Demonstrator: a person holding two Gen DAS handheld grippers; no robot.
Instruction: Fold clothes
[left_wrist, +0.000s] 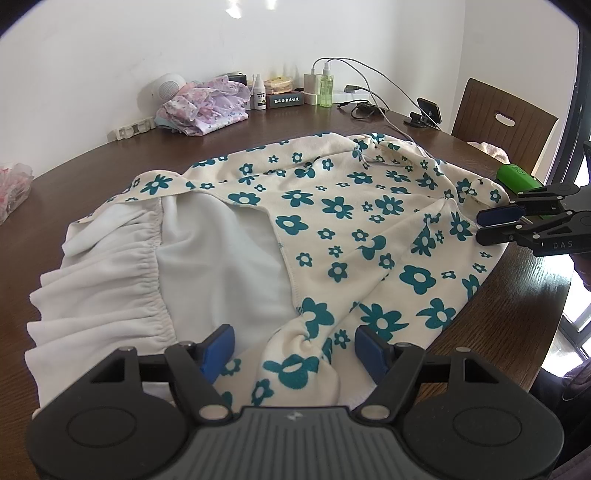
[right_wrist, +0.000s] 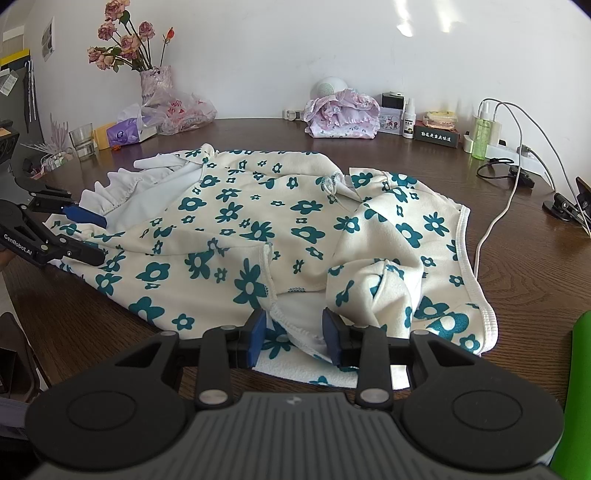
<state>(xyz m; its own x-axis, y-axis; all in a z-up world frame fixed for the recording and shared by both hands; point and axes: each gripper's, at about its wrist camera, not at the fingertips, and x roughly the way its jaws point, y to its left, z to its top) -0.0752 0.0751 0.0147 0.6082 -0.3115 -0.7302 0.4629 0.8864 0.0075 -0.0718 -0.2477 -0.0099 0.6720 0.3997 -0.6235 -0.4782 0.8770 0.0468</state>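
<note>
The left gripper (left_wrist: 293, 349) hangs over the near left end of the cream fleece garment printed with teal flowers (left_wrist: 343, 221), its blue-padded fingers spread wide with a bunched fold of the cloth lying between them, not pinched. Just to its left the garment's plain white gathered lining (left_wrist: 122, 266) is turned outward. The right gripper (right_wrist: 293, 334) sits at the garment's near edge on the other end, its fingers also apart, straddling a stitched hem without closing on it. Just right of it a rolled-up lump of the fabric stands up from the cloth.

The garment lies spread and rumpled across the middle of a dark brown wood-grain table (right_wrist: 517, 258), one white-trimmed edge reaching toward the right.

Along the far side of the table, against the wall, sit a crumpled heap of pale pink and lilac floral clothes (right_wrist: 341, 116), a round white speaker (right_wrist: 327, 86) behind it, a small white spray bottle (right_wrist: 408, 120), a green clear spray bottle (right_wrist: 482, 134) and a white power strip with chargers and grey cables (right_wrist: 517, 151) trailing over the wood. One white cable runs close beside the garment's right edge. At the far left stand a vase of dried pink roses (right_wrist: 155, 79), a crinkled plastic bag (right_wrist: 184, 110), a purple tissue pack (right_wrist: 123, 134) and a clear drinking glass (right_wrist: 82, 140). A brown wooden chair (left_wrist: 502, 118) stands at the table's far right. The wall behind is plain white.
</note>
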